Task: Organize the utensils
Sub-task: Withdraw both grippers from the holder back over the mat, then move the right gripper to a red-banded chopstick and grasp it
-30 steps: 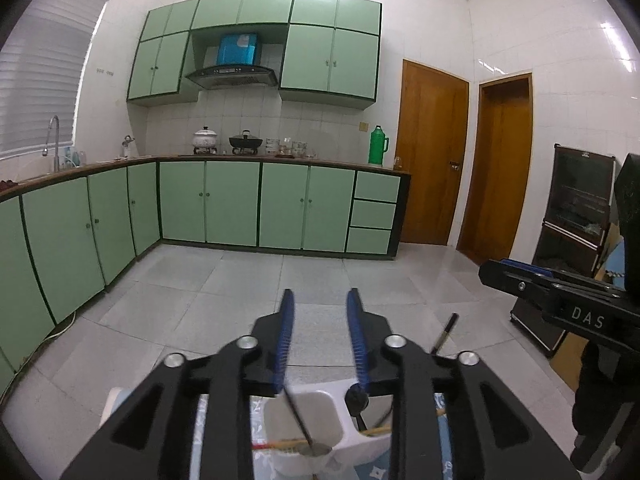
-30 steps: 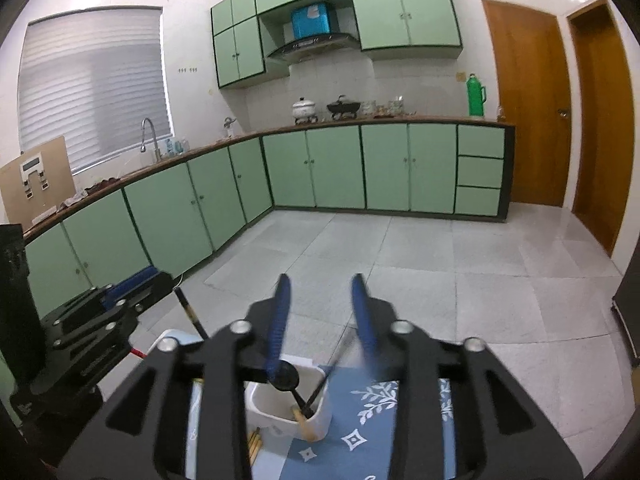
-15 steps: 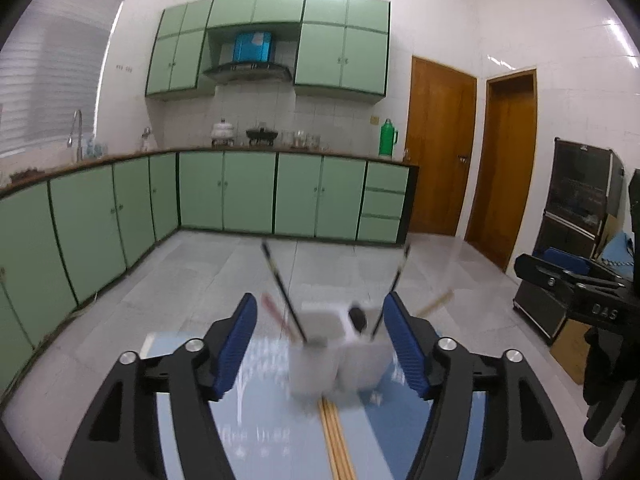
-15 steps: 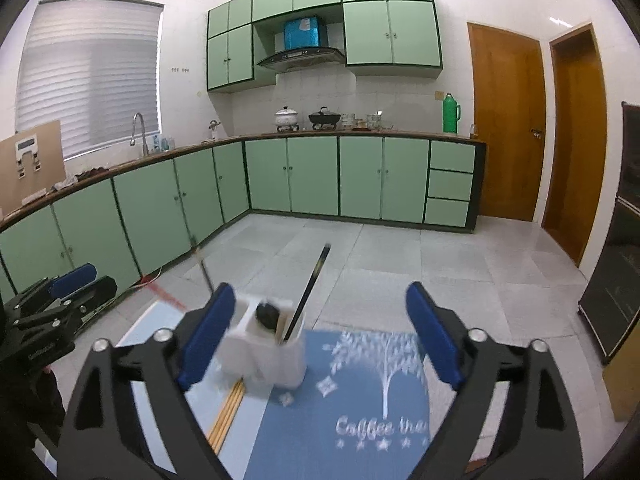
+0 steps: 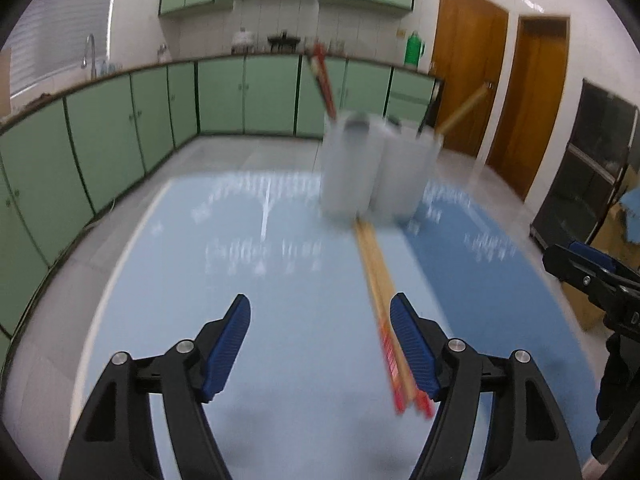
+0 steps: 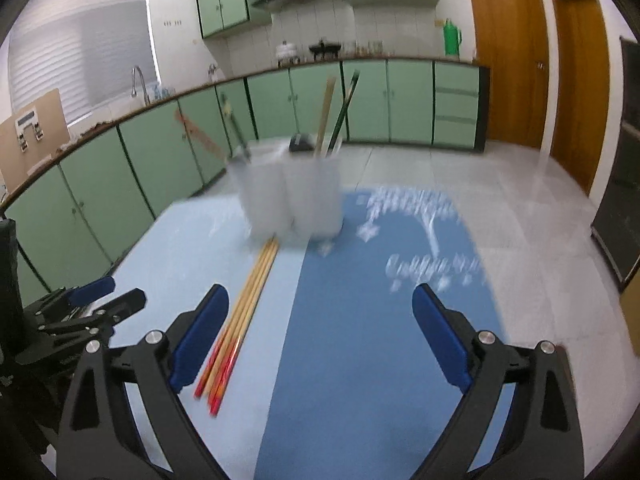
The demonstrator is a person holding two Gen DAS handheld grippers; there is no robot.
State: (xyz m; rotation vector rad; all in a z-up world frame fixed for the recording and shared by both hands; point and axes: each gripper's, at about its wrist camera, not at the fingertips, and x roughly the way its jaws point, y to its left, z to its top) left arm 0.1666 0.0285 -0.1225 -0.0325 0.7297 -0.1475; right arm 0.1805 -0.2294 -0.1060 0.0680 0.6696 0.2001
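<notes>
A white two-cup utensil holder (image 5: 372, 168) stands on the table and holds several upright utensils. It also shows in the right wrist view (image 6: 292, 196). A bundle of red-tipped wooden chopsticks (image 5: 384, 308) lies flat on the mat in front of it, running from the holder (image 6: 240, 316) towards me. My left gripper (image 5: 319, 300) hovers low over the light blue mat (image 5: 240, 320). Its jaws are opening, and the chopsticks lie just inside its right finger, untouched. My right gripper (image 6: 319, 290) is open and empty over the dark blue mat (image 6: 360, 340), with the chopsticks beside its left finger.
The two mats lie side by side on a pale table. Green cabinets (image 6: 160, 160) line the left and back walls. Two wooden doors (image 5: 500, 80) and a dark cabinet (image 5: 592, 168) stand at the right. Each gripper shows at the edge of the other's view.
Both grippers went from nearly shut right over the holder to wide apart. They drew back and sank towards the mats, so the holder now stands farther ahead.
</notes>
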